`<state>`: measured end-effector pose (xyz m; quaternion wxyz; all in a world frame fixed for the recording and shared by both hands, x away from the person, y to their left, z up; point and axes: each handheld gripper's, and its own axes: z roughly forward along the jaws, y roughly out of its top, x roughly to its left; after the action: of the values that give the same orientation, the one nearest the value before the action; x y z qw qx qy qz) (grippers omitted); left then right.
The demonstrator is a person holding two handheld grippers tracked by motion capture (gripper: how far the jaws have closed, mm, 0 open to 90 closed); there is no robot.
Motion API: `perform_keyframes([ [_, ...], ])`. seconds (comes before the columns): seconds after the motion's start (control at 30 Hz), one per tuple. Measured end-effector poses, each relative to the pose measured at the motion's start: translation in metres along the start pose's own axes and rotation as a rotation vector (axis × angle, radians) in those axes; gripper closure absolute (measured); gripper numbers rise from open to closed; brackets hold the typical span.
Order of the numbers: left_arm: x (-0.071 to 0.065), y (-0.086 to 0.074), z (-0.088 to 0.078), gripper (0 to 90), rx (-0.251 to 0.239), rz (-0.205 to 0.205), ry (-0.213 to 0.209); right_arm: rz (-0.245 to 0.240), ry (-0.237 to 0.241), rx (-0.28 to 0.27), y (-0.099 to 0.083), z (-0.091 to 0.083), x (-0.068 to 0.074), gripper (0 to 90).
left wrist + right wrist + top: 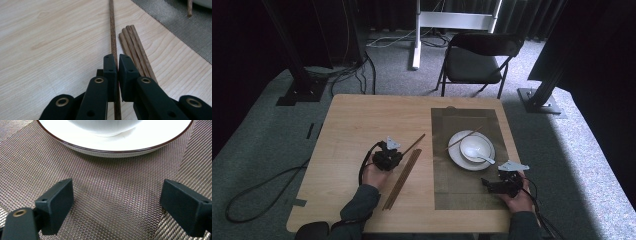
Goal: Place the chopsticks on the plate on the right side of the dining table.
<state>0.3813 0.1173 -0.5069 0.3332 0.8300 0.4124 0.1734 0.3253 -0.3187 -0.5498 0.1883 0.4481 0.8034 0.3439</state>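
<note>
My left gripper (117, 60) is shut on a single dark wooden chopstick (113, 30), which runs between the pads and away over the table; from above that gripper (398, 149) sits mid-table with the chopstick (416, 142) sticking out toward the mat. A bundle of several chopsticks (133, 45) lies just right of it on the wood (402, 179). My right gripper (117, 192) stands open over the woven placemat (107, 195), nothing between its pads, just short of the white plate (120, 147). The plate (454, 155) carries a white bowl (475, 148) with a spoon (484, 159), and another chopstick (463, 138) rests across it.
The grey-brown placemat (462, 192) covers the right half of the wooden table (347, 130). A black folding chair (474, 62) stands beyond the far edge. Cables trail off the table's left side onto the carpet.
</note>
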Motion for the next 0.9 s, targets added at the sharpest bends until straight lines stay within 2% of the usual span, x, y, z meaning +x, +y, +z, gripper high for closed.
perform_keyframes([
  [0.9, -0.01, 0.019, -0.003, 85.4, -0.069, 0.01, -0.019, -0.001, 0.0, 0.0, 0.0, 0.0, 0.0, 11.5],
])
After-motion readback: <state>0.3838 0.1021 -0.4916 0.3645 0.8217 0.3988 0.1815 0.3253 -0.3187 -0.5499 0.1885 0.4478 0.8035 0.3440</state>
